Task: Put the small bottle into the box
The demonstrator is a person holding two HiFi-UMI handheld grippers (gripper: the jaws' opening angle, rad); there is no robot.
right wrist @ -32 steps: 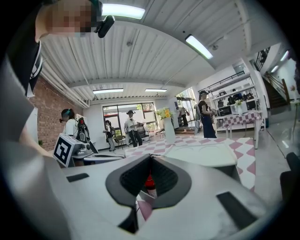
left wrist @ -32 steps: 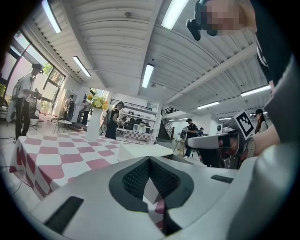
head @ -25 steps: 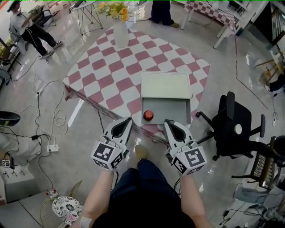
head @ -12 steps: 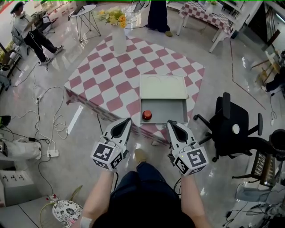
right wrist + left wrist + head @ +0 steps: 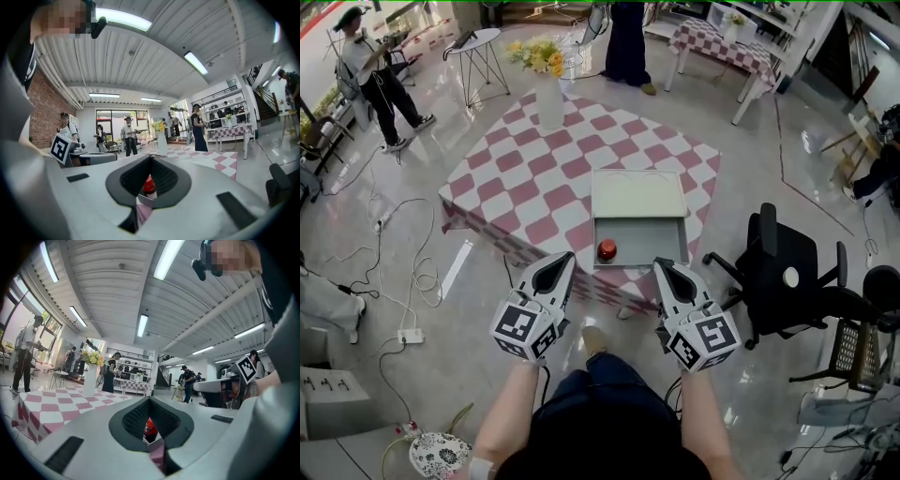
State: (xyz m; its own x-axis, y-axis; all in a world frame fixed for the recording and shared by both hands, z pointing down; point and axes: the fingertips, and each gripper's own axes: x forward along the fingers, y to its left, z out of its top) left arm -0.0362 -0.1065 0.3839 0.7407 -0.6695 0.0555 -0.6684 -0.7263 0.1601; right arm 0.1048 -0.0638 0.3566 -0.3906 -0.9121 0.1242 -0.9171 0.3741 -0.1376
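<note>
At the room's far left a person point(image 5: 367, 66) stands on the glossy floor point(image 5: 441, 366), with cables point(image 5: 392, 234) trailing nearby. My left gripper point(image 5: 564, 257) has its jaws together and empty. Beyond it the pink-checked tabletop point(image 5: 534, 178) carries a vase of flowers point(image 5: 549, 89) and the open box point(image 5: 661, 242). The small bottle point(image 5: 607, 249) stands at the box's left end. My right gripper point(image 5: 664, 265) is closed on nothing. Rightmost stands a black office chair point(image 5: 783, 272).
</note>
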